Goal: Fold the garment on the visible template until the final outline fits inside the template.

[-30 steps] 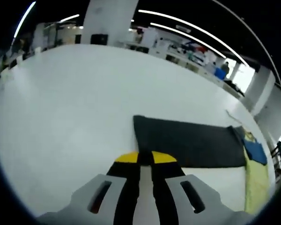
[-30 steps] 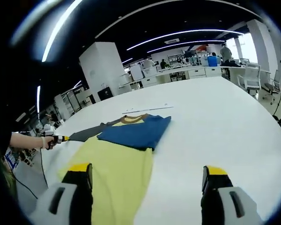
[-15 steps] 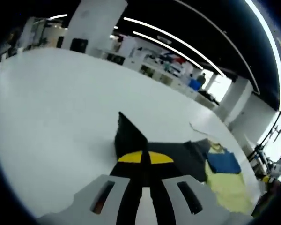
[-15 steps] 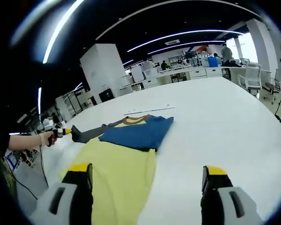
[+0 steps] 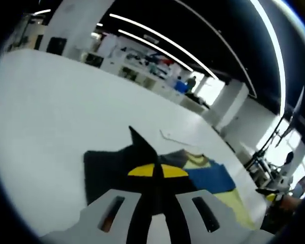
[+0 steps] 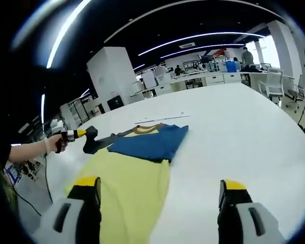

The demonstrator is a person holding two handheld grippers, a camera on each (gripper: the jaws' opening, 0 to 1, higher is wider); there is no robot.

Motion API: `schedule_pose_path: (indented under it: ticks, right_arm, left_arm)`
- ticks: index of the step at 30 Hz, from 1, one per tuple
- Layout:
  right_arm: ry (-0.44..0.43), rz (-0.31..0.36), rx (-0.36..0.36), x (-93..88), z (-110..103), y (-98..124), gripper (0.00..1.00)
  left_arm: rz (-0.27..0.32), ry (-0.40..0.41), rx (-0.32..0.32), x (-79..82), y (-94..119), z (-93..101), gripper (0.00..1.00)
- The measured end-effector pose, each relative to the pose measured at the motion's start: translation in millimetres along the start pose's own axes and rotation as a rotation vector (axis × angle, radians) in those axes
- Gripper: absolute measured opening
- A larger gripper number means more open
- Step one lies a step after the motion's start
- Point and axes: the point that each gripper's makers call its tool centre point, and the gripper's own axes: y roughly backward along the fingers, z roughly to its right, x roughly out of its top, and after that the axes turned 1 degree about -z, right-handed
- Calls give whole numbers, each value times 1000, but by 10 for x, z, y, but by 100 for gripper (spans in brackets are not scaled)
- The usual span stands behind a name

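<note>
Big open-plan office all around, with white pillars, strip lights on a dark ceiling and desks at the far end, and everything sits on a huge white table (image 6: pixel 234 132). Pretty much mid-table lies the yellow T-shirt with a brown collar, one blue sleeve and one dark grey sleeve (image 6: pixel 132 188); the blue sleeve (image 6: pixel 150 142) is folded across the chest. Beyond the collar there's a thin pale strip (image 6: pixel 160 119) flat on the table, can't tell what it is. No readable writing anywhere.

Left gripper (image 5: pixel 153 170) is clamped tight on the dark grey sleeve (image 5: pixel 109 170), holding it up off the table beside the shirt. Right gripper (image 6: pixel 160 190) hangs over the shirt's lower end, jaws spread wide, holding nothing.
</note>
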Motion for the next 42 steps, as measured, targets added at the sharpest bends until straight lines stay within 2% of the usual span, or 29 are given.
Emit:
schedule_pose_path:
  ticks: [16, 22, 24, 26, 34, 42]
  right_arm:
    - [-9, -7, -11, -53, 38, 27, 97]
    - [-7, -13, -16, -76, 46, 40, 97]
    - [-9, -14, -18, -85, 49, 46, 97]
    - [-14, -12, -20, -91, 67, 55, 97]
    - [-20, -8, -46, -115, 195, 128, 96]
    - [-42, 13, -68, -144, 236, 195, 95]
  left_arm:
    - [-29, 30, -168, -242, -584, 913, 0]
    - [-40, 40, -214, -343, -759, 1176, 0]
    - [-45, 77, -240, -385, -821, 1278, 0]
    - [-48, 77, -241, -427, -876, 1332, 0]
    - [-91, 74, -317, -665, -1076, 1760, 0]
    - [-98, 109, -374, -762, -1255, 2078, 0]
